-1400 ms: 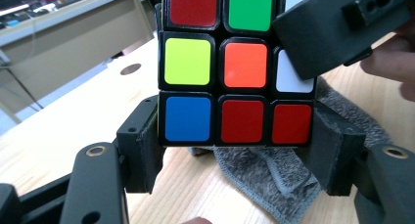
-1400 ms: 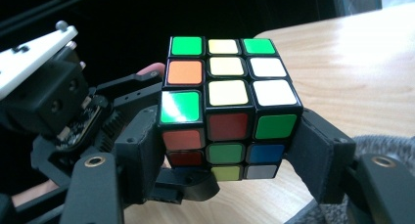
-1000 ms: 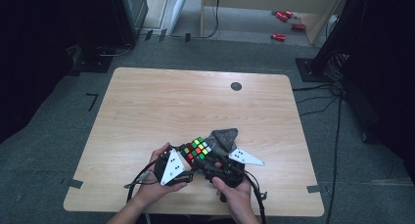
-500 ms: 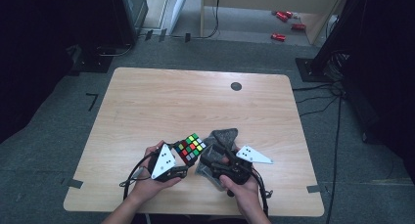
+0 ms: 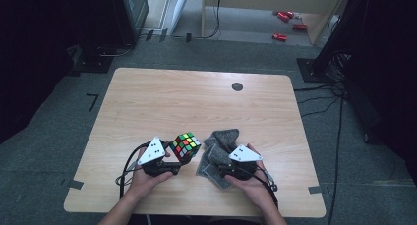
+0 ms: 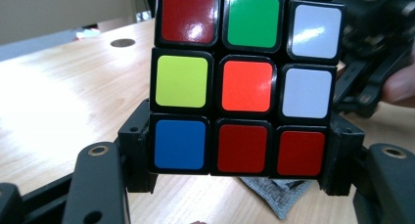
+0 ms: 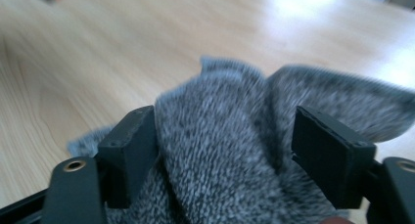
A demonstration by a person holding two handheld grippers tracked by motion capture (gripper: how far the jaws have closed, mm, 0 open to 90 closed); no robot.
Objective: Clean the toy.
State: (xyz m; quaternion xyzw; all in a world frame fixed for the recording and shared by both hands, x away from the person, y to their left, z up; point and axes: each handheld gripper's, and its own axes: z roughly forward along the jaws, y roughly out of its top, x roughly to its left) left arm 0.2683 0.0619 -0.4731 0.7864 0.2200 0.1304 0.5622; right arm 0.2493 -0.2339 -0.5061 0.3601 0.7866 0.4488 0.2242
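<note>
A scrambled Rubik's cube (image 5: 186, 145) is held just above the table near the front, with my left gripper (image 5: 181, 156) shut on it. In the left gripper view the cube (image 6: 244, 82) stands between the left gripper's (image 6: 240, 160) two pads, which press on its sides. To its right a grey knitted cloth (image 5: 223, 139) lies bunched on the wood. My right gripper (image 5: 217, 162) reaches into it. Its jaws have just been opening. In the right gripper view the cloth (image 7: 230, 111) still bulges between the right gripper's (image 7: 225, 150) jaws, with a dark gap at the right pad.
The wooden table (image 5: 196, 102) stretches away bare beyond the hands, with a small black round spot (image 5: 237, 86) near its far edge. Cables trail from both grippers over the front edge. Red objects (image 5: 280, 37) lie on the floor behind the table.
The left gripper has carried the cube to the left, away from the cloth. The right gripper has shifted and sunk a little over the cloth, which now rests on the table.
</note>
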